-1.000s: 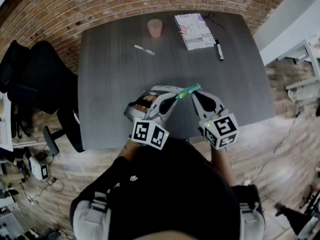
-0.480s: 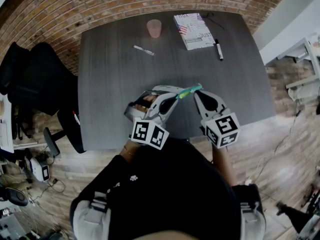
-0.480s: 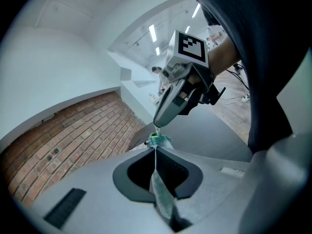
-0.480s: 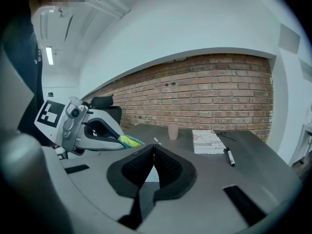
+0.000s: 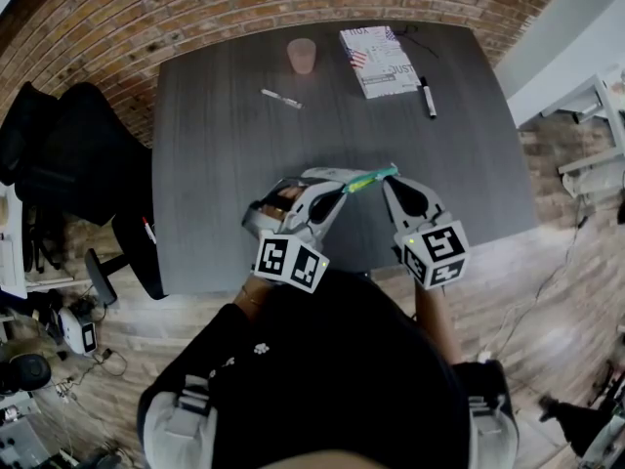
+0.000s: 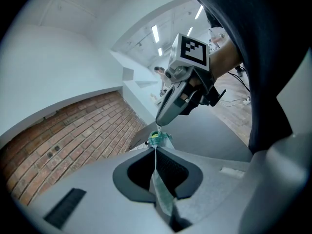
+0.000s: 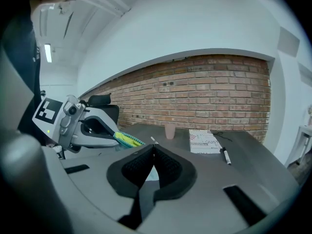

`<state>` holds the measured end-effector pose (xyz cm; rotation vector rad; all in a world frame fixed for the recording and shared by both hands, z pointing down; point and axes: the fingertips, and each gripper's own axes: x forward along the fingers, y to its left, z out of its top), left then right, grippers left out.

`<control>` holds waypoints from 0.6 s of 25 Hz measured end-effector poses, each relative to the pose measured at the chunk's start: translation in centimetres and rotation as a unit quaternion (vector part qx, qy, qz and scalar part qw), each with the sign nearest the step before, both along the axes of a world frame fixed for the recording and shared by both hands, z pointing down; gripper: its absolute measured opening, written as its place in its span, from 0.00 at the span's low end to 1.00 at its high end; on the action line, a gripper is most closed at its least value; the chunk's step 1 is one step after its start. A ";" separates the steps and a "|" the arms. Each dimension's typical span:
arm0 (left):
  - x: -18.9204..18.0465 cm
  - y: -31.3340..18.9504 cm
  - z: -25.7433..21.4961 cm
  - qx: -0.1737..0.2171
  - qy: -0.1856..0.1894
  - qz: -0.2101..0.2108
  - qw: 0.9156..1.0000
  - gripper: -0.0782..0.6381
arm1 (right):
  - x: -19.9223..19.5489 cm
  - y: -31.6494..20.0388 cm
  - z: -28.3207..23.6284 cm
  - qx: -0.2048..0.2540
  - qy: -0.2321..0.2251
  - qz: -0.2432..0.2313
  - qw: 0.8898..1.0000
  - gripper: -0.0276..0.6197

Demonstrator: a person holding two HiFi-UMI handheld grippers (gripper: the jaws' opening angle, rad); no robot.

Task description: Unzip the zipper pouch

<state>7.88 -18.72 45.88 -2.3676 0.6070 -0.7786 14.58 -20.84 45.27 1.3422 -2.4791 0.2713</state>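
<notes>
Hanging in the air over the near part of the bench (image 5: 215,135), the zipper pouch (image 5: 368,178) is stretched as a short green-and-teal strip between the two grippers, resting on nothing. The left gripper (image 5: 337,190) has its jaws closed on the pouch's left end; its own view shows the thin teal fabric pinched flat between the pads. The right gripper (image 5: 391,178) meets the pouch's right end with its jaws pressed together on a small pale piece there, which I take to be the zipper pull, though it is too small to be sure. So both grasps look made, and the pouch is lifted and braced. The unzipping itself looks not yet done: seen edge-on, the pouch appears flat with no gaping mouth, and the grippers sit close together at its two ends. What remains is drawing the pull along the pouch. A pink cup (image 5: 302,55) stands well beyond the pouch, untouched.
</notes>
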 end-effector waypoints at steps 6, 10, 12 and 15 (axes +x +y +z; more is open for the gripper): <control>-0.1 0.0 0.0 -0.001 0.001 0.001 1.000 0.12 | 0.3 -0.1 0.0 0.001 0.000 0.003 1.000 0.05; -0.1 0.0 0.0 -0.001 -0.001 0.001 1.000 0.12 | 0.4 -0.1 0.2 -0.003 0.001 0.006 1.000 0.05; -0.2 0.0 0.0 -0.001 0.001 -0.001 1.000 0.12 | 0.7 -0.1 0.3 -0.004 0.005 0.010 1.000 0.05; -0.4 -0.1 0.0 -0.004 0.004 -0.003 1.000 0.12 | 0.9 0.0 0.6 -0.006 0.006 0.012 1.000 0.05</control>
